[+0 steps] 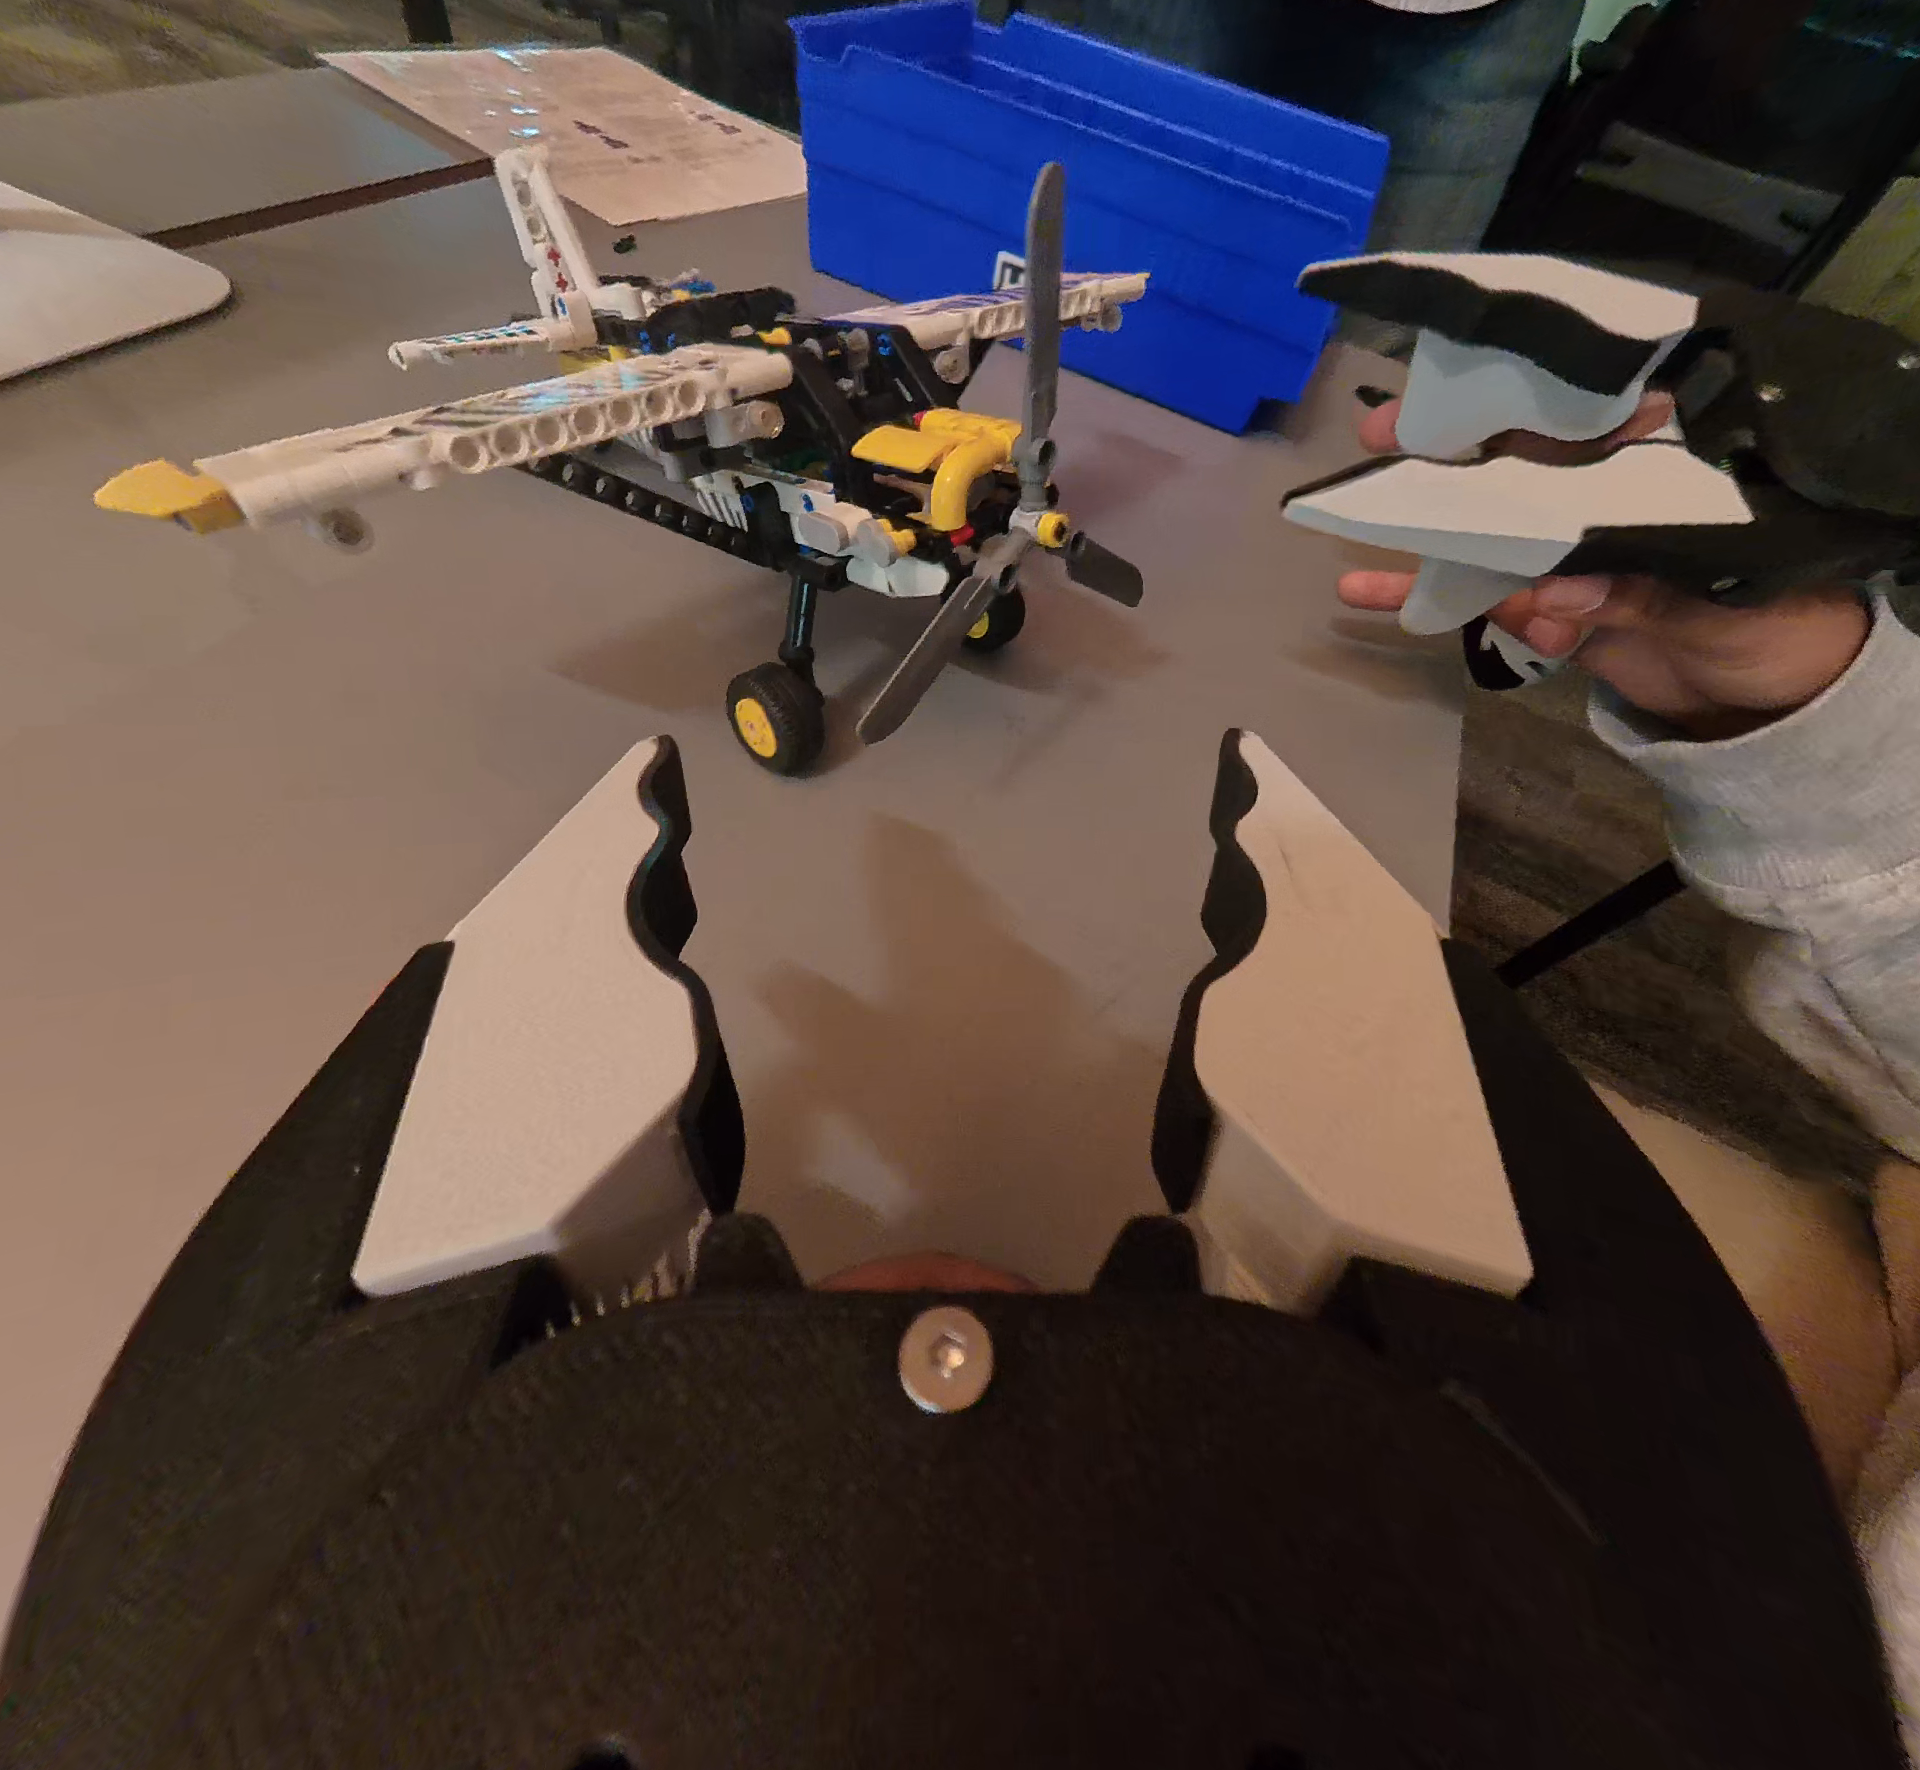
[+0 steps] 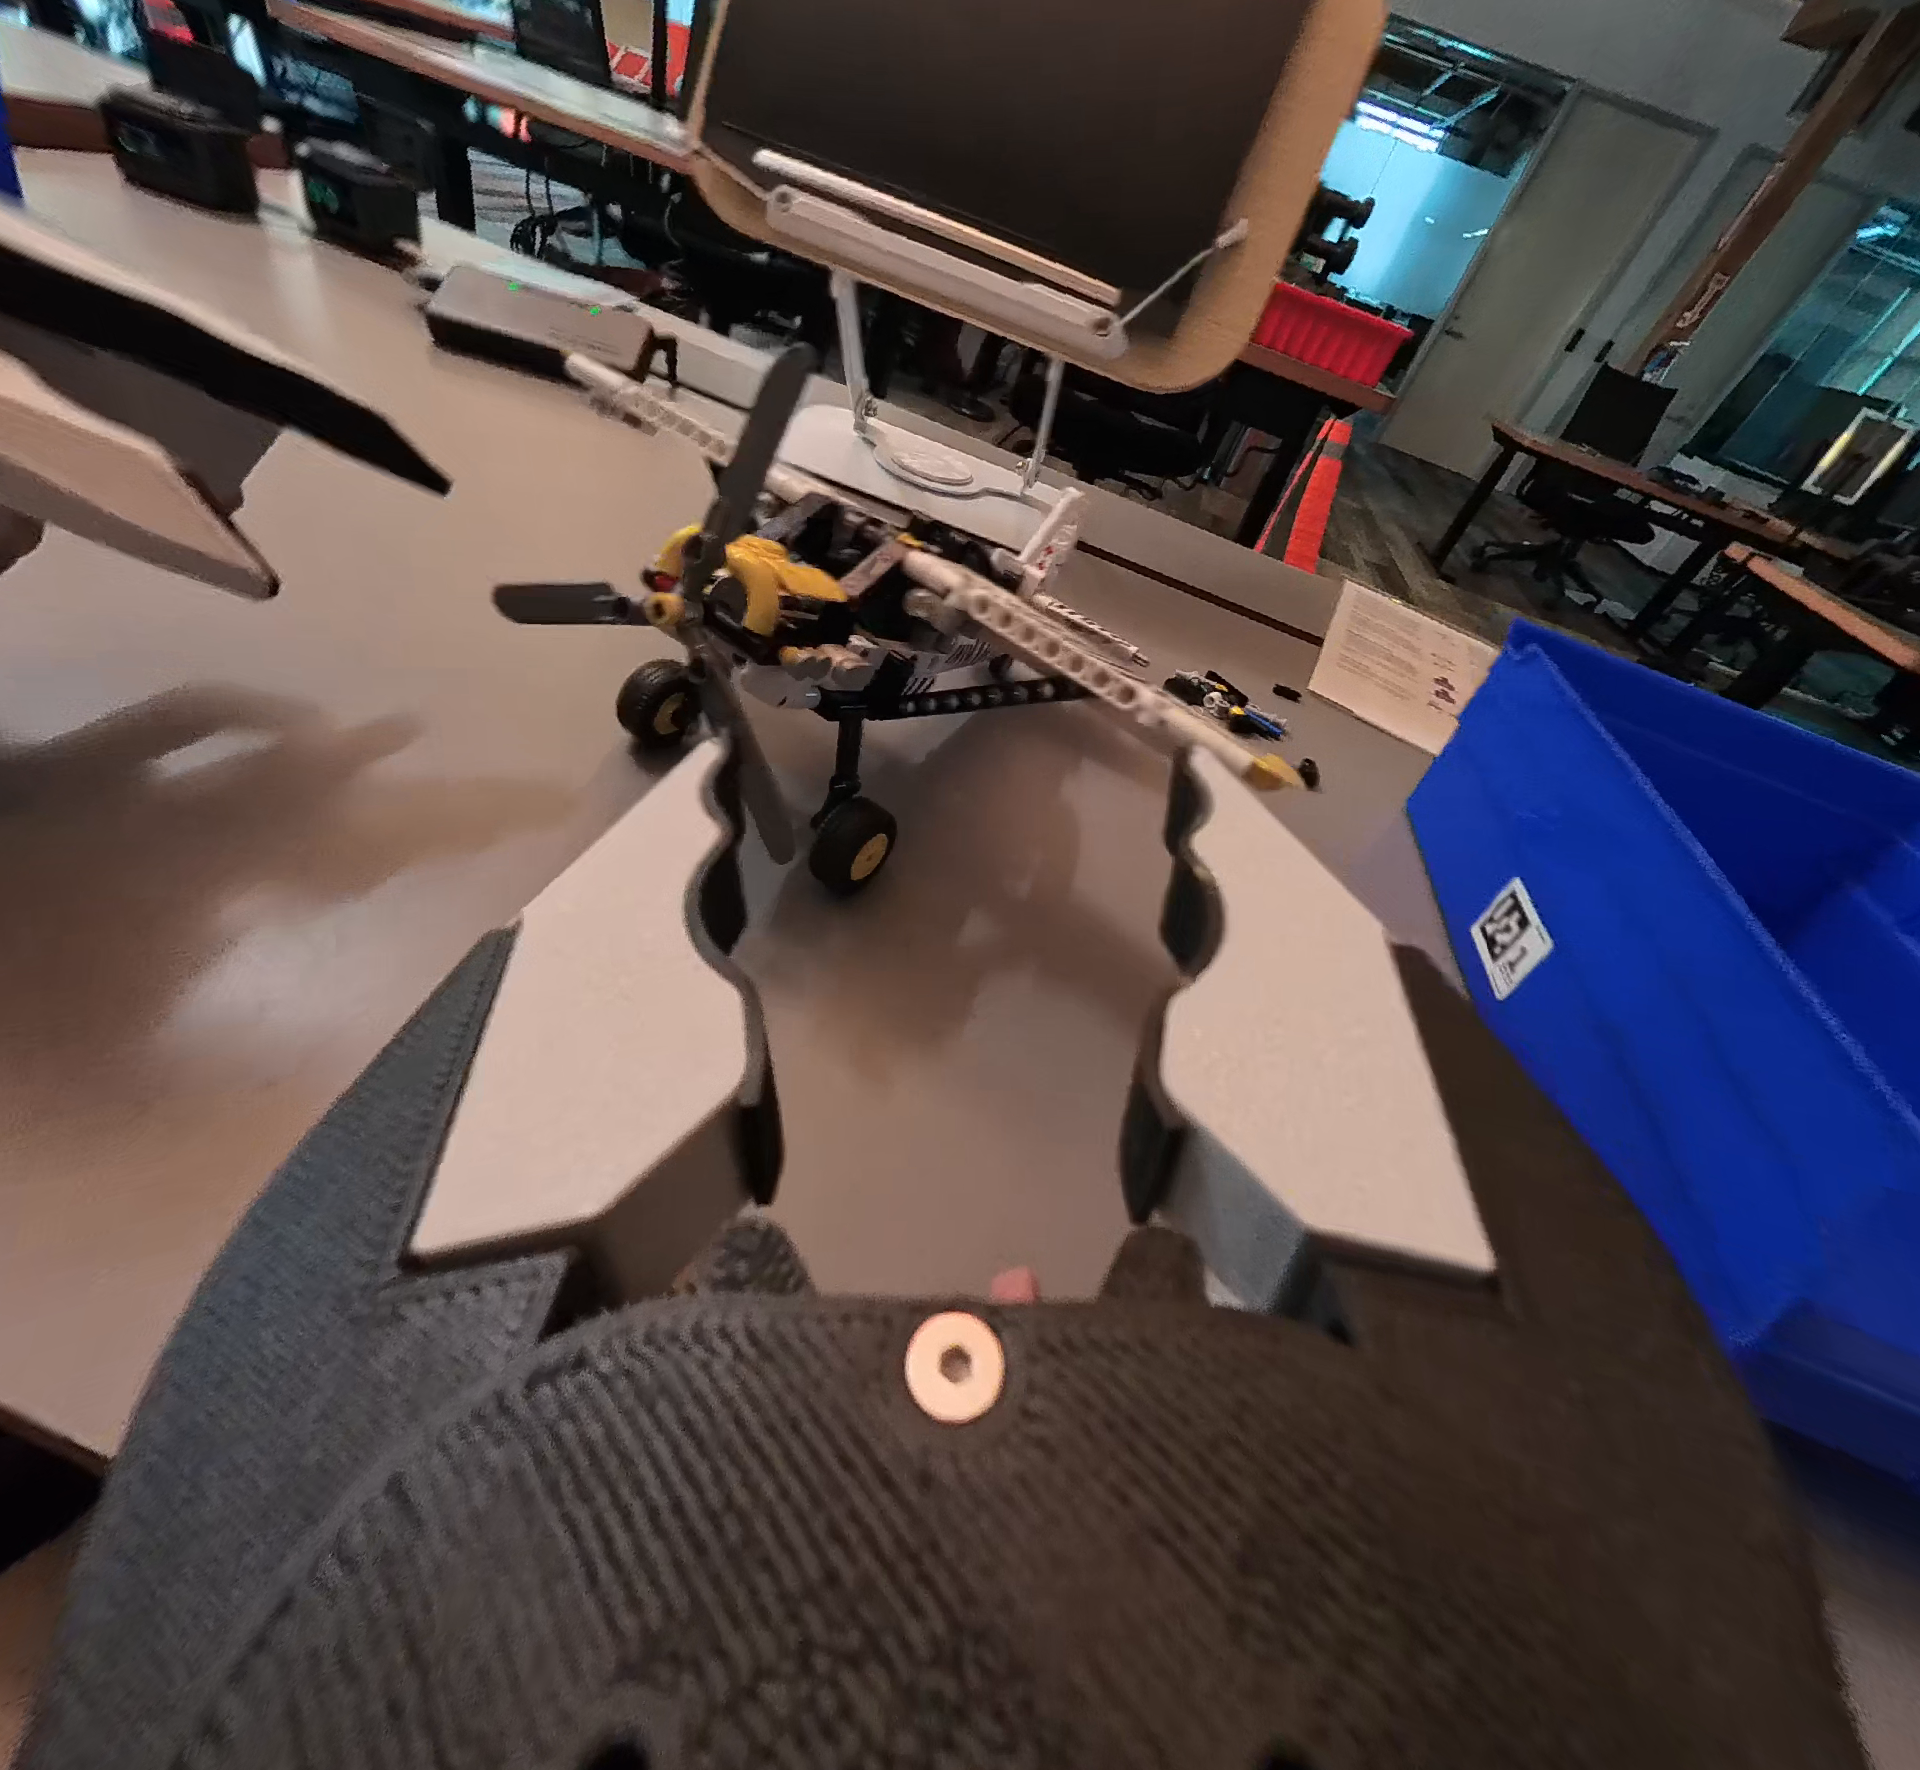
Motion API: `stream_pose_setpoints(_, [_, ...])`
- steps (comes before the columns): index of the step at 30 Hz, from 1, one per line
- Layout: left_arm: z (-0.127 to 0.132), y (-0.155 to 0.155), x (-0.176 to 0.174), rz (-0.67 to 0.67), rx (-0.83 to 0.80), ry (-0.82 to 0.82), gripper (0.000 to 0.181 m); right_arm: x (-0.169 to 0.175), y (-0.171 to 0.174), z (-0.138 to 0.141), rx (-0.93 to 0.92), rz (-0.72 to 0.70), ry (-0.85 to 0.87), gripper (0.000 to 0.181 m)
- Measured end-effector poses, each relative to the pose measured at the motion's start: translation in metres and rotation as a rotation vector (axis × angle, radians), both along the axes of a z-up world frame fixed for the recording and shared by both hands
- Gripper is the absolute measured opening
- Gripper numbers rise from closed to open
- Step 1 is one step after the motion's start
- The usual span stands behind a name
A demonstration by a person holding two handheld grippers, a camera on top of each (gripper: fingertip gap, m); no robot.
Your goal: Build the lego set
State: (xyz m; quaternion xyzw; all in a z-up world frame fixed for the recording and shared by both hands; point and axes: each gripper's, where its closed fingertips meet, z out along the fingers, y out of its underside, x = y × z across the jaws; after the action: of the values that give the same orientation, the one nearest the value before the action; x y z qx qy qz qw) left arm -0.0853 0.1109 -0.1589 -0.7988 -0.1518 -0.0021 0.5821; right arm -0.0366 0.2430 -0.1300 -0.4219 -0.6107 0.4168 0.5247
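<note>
Grey table (image 1: 312, 733) carries a blue bin (image 1: 1091, 193) and paper sheet (image 1: 582, 125) behind the lego plane (image 1: 727, 453), standing on its wheels; left gripper (image 1: 951, 764) gapes empty. Right wrist view: right gripper (image 2: 951, 785) wide, empty, plane ahead, monitor (image 2: 1018, 58) beyond

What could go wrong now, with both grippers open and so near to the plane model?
The grey propeller points toward both grippers; the right gripper, jaws open, could knock a blade. The plane stands on small wheels and might roll if pushed. Loose small parts beside the wing could scatter.
</note>
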Motion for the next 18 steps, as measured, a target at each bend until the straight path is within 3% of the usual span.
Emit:
stream_pose_setpoints(3, [0.012,-0.004,-0.004,0.025,0.020,0.028,0.085,0.000,-0.019,0.005,0.086,0.022,0.022,0.050])
stream_pose_setpoints(6, [0.026,-0.015,-0.013,0.056,0.071,0.041,0.052,0.001,-0.041,0.009,0.081,0.078,0.032,0.044])
stream_pose_setpoints(10, [0.038,-0.022,-0.017,0.059,0.148,0.000,0.054,-0.002,-0.054,0.004,0.063,0.111,0.010,0.048])
stream_pose_setpoints(18, [0.036,-0.009,0.001,0.009,0.146,0.008,0.058,-0.003,-0.046,0.009,-0.010,0.098,0.033,0.052])
